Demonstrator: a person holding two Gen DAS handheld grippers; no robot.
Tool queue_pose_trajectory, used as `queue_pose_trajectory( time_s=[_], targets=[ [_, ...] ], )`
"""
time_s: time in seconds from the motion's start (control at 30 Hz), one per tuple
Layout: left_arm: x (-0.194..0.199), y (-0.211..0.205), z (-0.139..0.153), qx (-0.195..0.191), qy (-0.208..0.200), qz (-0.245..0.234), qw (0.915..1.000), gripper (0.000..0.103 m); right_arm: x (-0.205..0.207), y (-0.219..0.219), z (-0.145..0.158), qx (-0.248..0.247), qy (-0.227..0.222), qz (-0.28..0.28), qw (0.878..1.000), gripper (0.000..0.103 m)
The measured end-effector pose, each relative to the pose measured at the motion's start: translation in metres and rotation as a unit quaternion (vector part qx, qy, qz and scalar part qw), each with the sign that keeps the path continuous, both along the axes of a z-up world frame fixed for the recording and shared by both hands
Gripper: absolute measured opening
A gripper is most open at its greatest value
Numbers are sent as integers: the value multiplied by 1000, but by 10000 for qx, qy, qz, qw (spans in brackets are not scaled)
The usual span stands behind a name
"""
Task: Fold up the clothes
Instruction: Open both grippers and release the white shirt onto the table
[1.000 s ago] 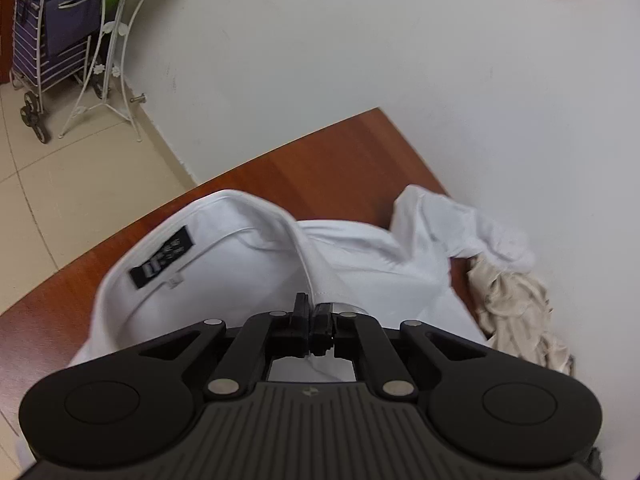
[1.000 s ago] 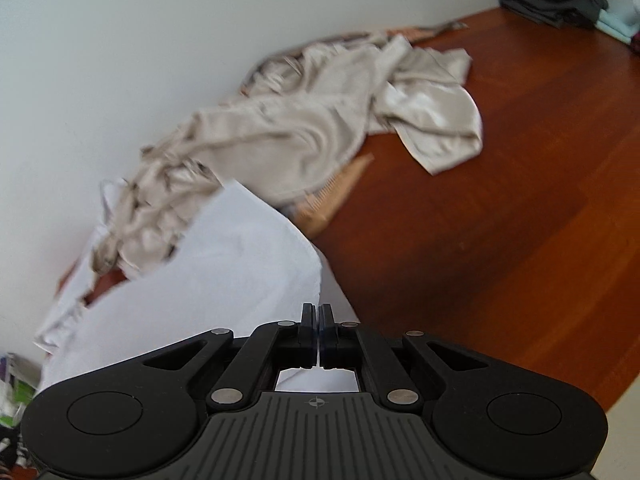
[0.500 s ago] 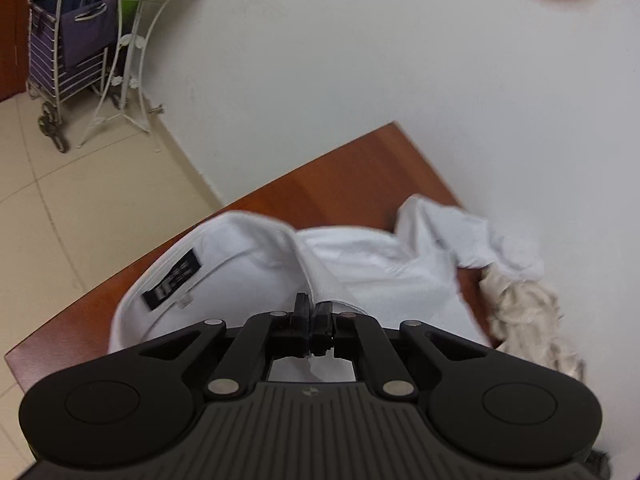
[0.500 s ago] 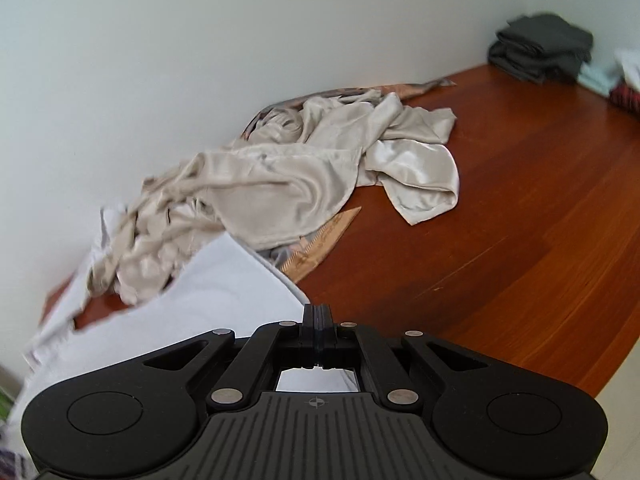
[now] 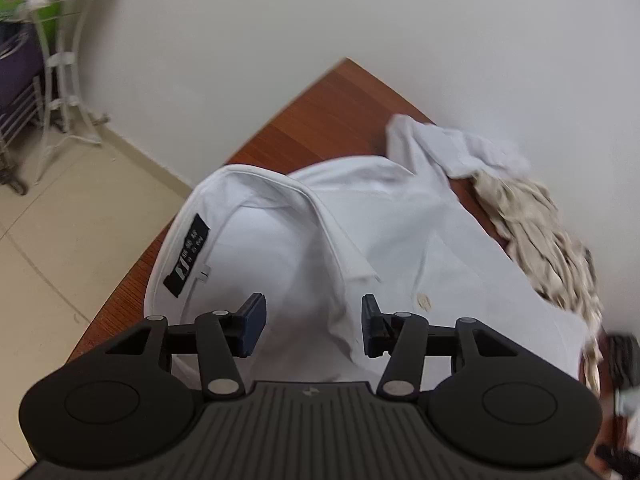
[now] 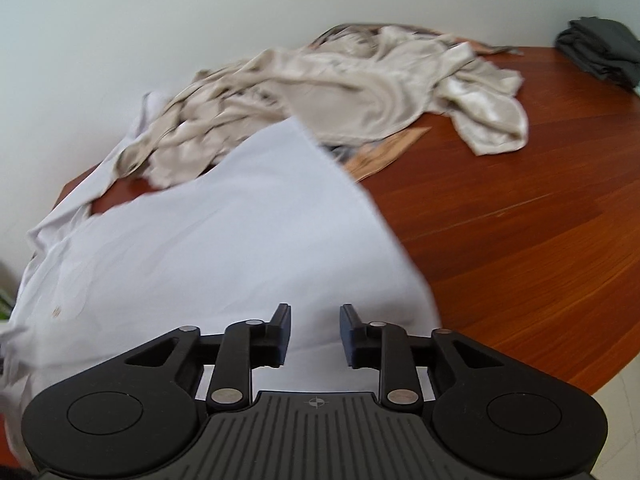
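Left tool: jaws spread wide, nothing gripped, sitting just above the collar end of the white polo shirt. Black neck label at 10 o'clock from the tool, placket button at 2 o'clock.

Right tool: jaws parted, nothing held, over the shirt's plain hem end.

Shirt lies spread on the wooden tabletop, near the corner by the white wall; one sleeve bunched at 1 o'clock in the left view.

Crumpled beige garment at 12 o'clock in the right view, touching the shirt's far edge. Dark grey folded stack at 2 o'clock, well apart.

White wire stand on the tiled floor at 10 o'clock in the left view. Both views partly motion-blurred.
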State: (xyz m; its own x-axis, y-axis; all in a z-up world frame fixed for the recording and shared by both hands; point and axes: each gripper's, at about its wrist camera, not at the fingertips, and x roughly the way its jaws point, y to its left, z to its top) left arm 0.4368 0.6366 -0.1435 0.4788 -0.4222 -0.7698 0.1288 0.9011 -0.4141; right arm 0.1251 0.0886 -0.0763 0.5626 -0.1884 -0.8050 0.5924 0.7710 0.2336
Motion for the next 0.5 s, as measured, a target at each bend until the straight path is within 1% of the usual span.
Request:
queue_pose_trajectory(
  time_s=[0.07, 0.13, 0.2, 0.23, 0.3, 0.33, 0.37, 0.4, 0.5],
  targets=[
    [-10, -3, 3, 175, -174, -526, 9983, 61, 2, 14, -3, 78, -5, 122, 9999, 32],
    [-21, -10, 6, 412, -395, -1107, 9922, 62, 3, 25, -6, 117, 33, 191, 9997, 33],
    [-34, -20, 5, 716, -632, -1671, 9813, 65, 4, 35, -10, 149, 76, 252, 9995, 33],
    [-42, -25, 2, 872, -751, -1945, 9741, 66, 5, 41, -12, 166, 98, 283, 9994, 33],
    [-54, -35, -4, 1160, -930, -2330, 9610, 72, 6, 51, -16, 198, 142, 345, 9991, 33],
    [-61, -39, -8, 1303, -1018, -2521, 9535, 72, 7, 57, -18, 215, 164, 375, 9989, 33],
    [-66, -43, -11, 1436, -1094, -2668, 9467, 73, 8, 62, -20, 231, 185, 406, 9987, 33],
    [-68, -45, -15, 1530, -1130, -2694, 9441, 75, 8, 67, -22, 247, 207, 437, 9985, 33],
    [-69, -47, -26, 1685, -1164, -2734, 9398, 75, 10, 76, -29, 242, 286, 475, 9982, 33]
  ],
)
